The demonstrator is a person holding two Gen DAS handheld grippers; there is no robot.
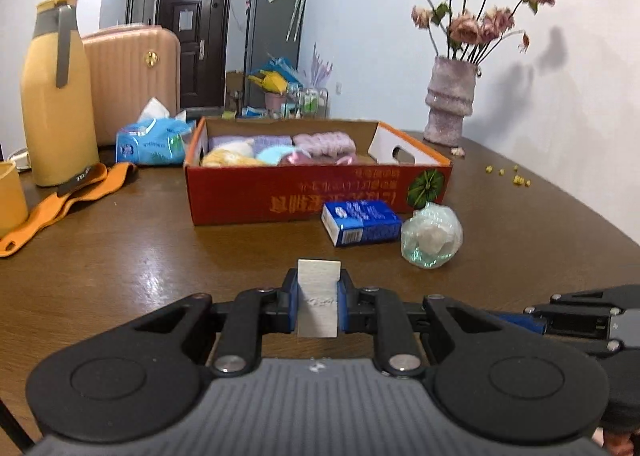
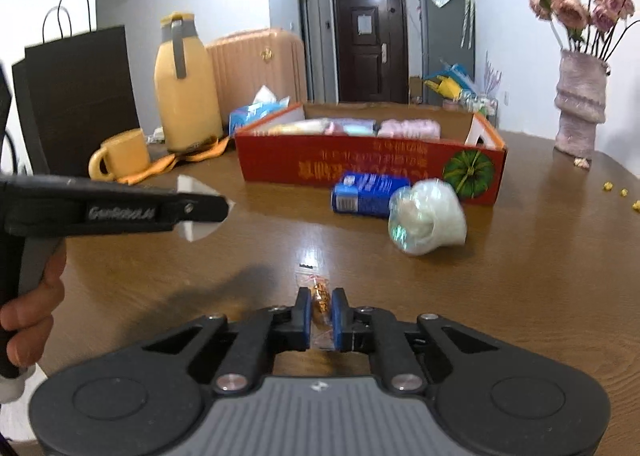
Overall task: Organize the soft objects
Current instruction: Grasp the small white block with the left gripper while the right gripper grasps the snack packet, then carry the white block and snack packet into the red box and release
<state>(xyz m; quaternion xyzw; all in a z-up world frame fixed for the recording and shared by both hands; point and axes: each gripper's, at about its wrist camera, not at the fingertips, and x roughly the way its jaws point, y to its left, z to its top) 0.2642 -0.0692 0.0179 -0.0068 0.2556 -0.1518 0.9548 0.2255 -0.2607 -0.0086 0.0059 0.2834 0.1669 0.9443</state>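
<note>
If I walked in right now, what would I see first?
Probably the red cardboard box in the middle of the brown table, filled with pastel soft things. Behind its right corner stands a pink vase of dried roses. Up close, the left gripper pinches a silvery flat packet and the right gripper pinches a small clear-wrapped snack.
</note>
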